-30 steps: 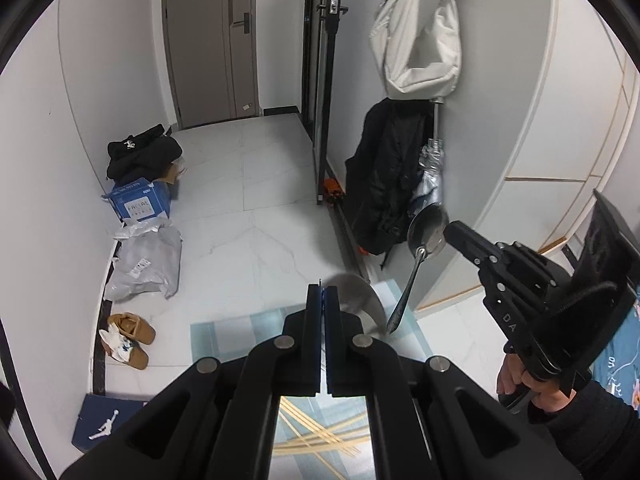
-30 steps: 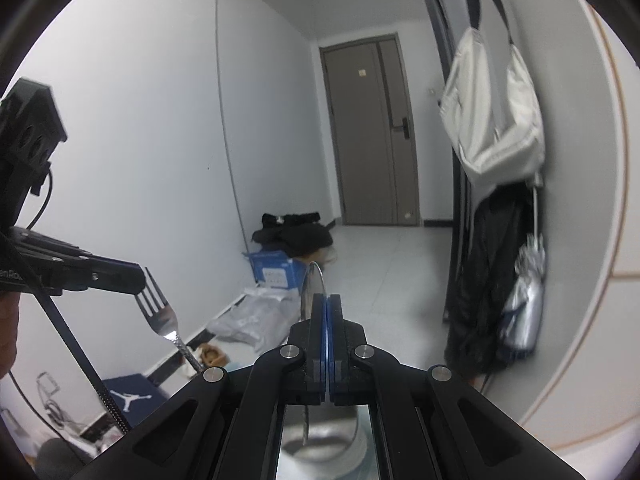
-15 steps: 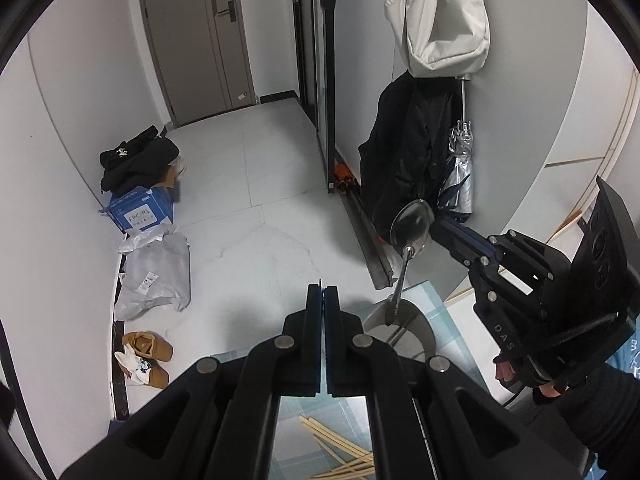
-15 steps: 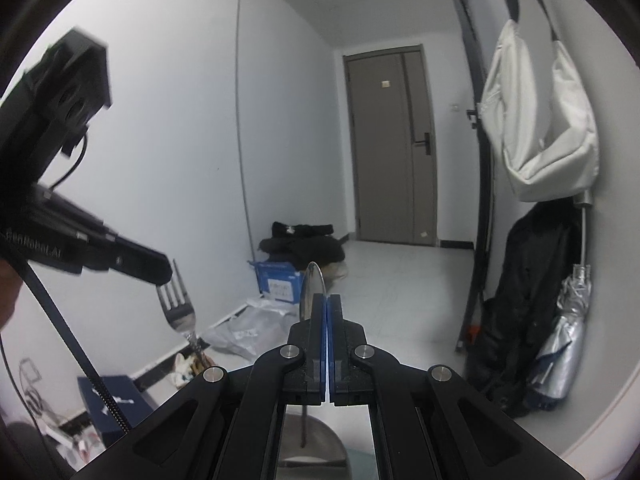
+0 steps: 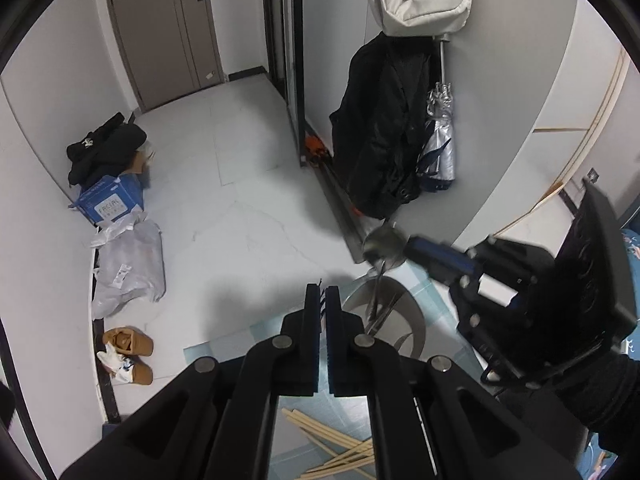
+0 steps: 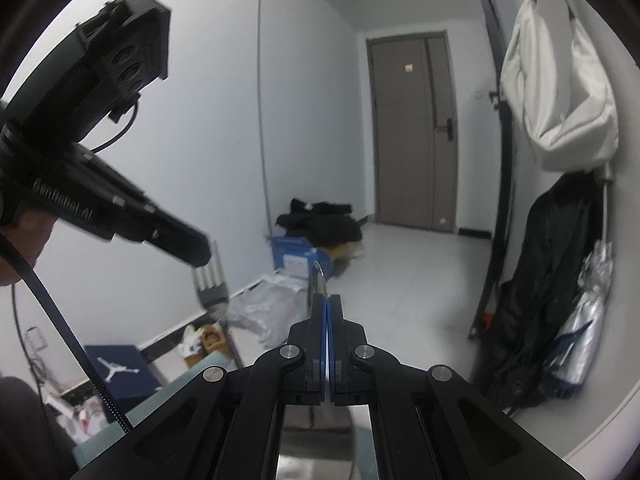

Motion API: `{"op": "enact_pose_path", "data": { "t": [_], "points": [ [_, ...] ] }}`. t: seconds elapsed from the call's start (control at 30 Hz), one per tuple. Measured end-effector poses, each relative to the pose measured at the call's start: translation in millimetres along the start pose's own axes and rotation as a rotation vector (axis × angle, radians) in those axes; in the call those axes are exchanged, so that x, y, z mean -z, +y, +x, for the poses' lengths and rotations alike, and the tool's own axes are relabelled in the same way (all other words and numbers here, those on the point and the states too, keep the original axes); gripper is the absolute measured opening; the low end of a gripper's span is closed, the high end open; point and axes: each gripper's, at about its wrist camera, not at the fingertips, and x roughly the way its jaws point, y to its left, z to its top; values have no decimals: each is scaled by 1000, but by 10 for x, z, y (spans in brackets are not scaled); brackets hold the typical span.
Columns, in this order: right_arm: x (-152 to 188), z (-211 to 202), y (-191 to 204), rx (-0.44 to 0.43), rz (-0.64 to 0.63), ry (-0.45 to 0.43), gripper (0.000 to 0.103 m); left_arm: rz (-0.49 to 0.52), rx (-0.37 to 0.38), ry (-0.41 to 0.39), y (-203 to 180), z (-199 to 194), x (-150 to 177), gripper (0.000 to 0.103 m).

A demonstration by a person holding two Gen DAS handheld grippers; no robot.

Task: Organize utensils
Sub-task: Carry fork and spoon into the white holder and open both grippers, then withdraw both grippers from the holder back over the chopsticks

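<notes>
My right gripper [image 6: 327,300] is shut on a metal spoon [image 6: 316,280], held by the neck with the bowl up. In the left wrist view the spoon [image 5: 382,244] hangs from the right gripper [image 5: 412,242], and its handle reaches down into a steel utensil holder [image 5: 404,320]. My left gripper [image 5: 322,292] is shut on a fork whose tines [image 5: 320,283] just poke past the tips. From the right wrist view the fork [image 6: 210,286] hangs handle-down from the left gripper [image 6: 196,258], to the left of the holder. Wooden chopsticks [image 5: 340,456] lie loose on the table.
A pale blue cloth [image 5: 224,354] covers the table. Beyond its edge is a white tiled floor with shoes [image 5: 128,354], a plastic bag [image 5: 128,268] and a blue box [image 5: 110,202]. A dark coat [image 5: 380,132] and an umbrella [image 5: 440,140] hang by the wall.
Both grippers have come down toward the table. The spoon's handle has sunk into the steel holder. The fork has moved nearer the holder.
</notes>
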Motion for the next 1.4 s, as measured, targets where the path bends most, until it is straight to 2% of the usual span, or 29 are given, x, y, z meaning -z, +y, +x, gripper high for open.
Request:
{"op": "enact_pose_path", "data": {
  "t": [0.07,0.13,0.23,0.27,0.33,0.4,0.43,0.5,0.57,0.77,0.97,1.07,1.17,1.4],
  "points": [
    [32,9,12,-29,3,26,1,-41,13,-21,38,-30,39,0],
    [55,-15,22,-50,13,42,2,-77,30,-25,64,-25,74,6],
    [80,-110,27,-78,39,57,3,-124,58,-67,92,-61,179,19],
    [84,-123,25,-93,48,61,3,-129,53,-78,84,-58,189,28],
    [96,-179,52,-73,45,74,5,-171,-3,-108,119,-107,248,32],
    [104,-247,63,-55,59,86,6,-245,19,-117,195,-149,319,42],
    [111,-300,57,-44,75,87,6,-282,16,-133,232,-190,373,44],
    [125,-433,58,-21,101,74,12,-323,-31,-190,262,-318,521,55],
    [139,-581,70,-5,130,57,28,-355,-92,-232,252,-420,660,62],
    [148,-892,255,-5,134,45,41,-397,-155,-326,78,-616,982,79],
    [207,-1141,456,7,163,36,55,-406,-208,-378,-88,-663,1240,85],
    [272,-1264,531,12,176,23,63,-429,-207,-366,-90,-623,1386,87],
    [370,-1344,611,12,186,24,65,-428,-245,-380,-139,-635,1499,88],
    [582,-1447,787,44,183,41,76,-501,-285,-435,-146,-722,1851,99]
  ]
}}
